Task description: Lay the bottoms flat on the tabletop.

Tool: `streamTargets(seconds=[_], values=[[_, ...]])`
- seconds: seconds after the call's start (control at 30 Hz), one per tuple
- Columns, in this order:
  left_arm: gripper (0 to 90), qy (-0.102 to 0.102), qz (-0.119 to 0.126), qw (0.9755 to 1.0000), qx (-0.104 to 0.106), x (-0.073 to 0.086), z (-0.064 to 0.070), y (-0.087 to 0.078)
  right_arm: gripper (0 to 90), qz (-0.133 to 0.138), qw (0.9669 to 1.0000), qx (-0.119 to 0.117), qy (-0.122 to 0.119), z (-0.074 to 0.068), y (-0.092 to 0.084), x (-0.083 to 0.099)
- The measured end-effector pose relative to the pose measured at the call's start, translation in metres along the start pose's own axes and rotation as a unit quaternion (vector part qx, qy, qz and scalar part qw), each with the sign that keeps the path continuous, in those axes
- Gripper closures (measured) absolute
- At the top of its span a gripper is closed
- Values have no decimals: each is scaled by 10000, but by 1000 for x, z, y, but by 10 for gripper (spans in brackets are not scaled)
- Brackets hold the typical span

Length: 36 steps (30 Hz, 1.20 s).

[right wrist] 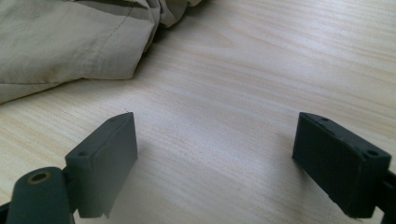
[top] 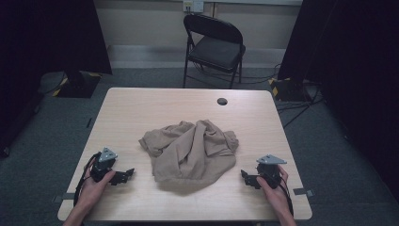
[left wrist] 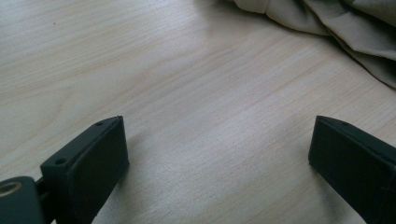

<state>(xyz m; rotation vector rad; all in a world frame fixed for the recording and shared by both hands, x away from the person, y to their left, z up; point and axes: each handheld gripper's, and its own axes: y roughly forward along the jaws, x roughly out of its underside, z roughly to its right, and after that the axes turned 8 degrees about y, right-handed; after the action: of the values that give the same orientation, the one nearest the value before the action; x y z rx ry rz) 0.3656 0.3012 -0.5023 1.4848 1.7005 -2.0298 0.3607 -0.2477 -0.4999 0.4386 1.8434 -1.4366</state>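
A crumpled tan garment (top: 190, 149) lies in a heap at the middle of the light wood table (top: 141, 108). My left gripper (top: 123, 176) rests near the table's front left, a short way left of the cloth, jaws open and empty. My right gripper (top: 247, 179) sits at the front right, just right of the cloth's lower edge, also open with nothing in it. In the left gripper view the garment (left wrist: 336, 28) fills the top right corner beyond the left gripper (left wrist: 219, 154). In the right gripper view the garment (right wrist: 70, 42) lies at upper left, ahead of the right gripper (right wrist: 217, 158).
A round dark grommet hole (top: 222, 101) sits near the table's far edge. A black folding chair (top: 214, 44) stands on the grey carpet behind the table. Dark curtains and stand bases flank both sides, with cables on the floor at right.
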Motion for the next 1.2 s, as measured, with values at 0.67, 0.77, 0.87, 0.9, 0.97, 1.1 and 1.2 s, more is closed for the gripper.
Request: streamTargets(seconds=[0.67, 0.77, 0.87, 0.9, 0.97, 1.1, 1.2], values=[[40, 1, 0, 10000, -3, 0, 0, 0, 151, -117, 9988, -465, 6, -5, -5, -18], [40, 1, 0, 10000, -2, 0, 0, 0, 159, -24, 9978, -663, 46, -7, -8, -26], [39, 3, -5, 10000, 5, 0, 0, 0, 178, 23, 9969, -788, -16, -8, -9, -32], [37, -3, -3, 10000, 9, 0, 0, 0, 177, 17, 9969, -785, -31, -9, -9, -34], [35, -19, 10, 10000, 1, 0, 0, 0, 175, 53, 9960, -892, -65, -10, -10, -40], [35, -13, 6, 10000, 4, 0, 0, 0, 163, 144, 9945, -1026, -127, -13, -11, -50], [35, 2, -2, 10000, 4, 0, 0, 0, 152, 232, 9932, -1130, -152, -20, -6, -62]])
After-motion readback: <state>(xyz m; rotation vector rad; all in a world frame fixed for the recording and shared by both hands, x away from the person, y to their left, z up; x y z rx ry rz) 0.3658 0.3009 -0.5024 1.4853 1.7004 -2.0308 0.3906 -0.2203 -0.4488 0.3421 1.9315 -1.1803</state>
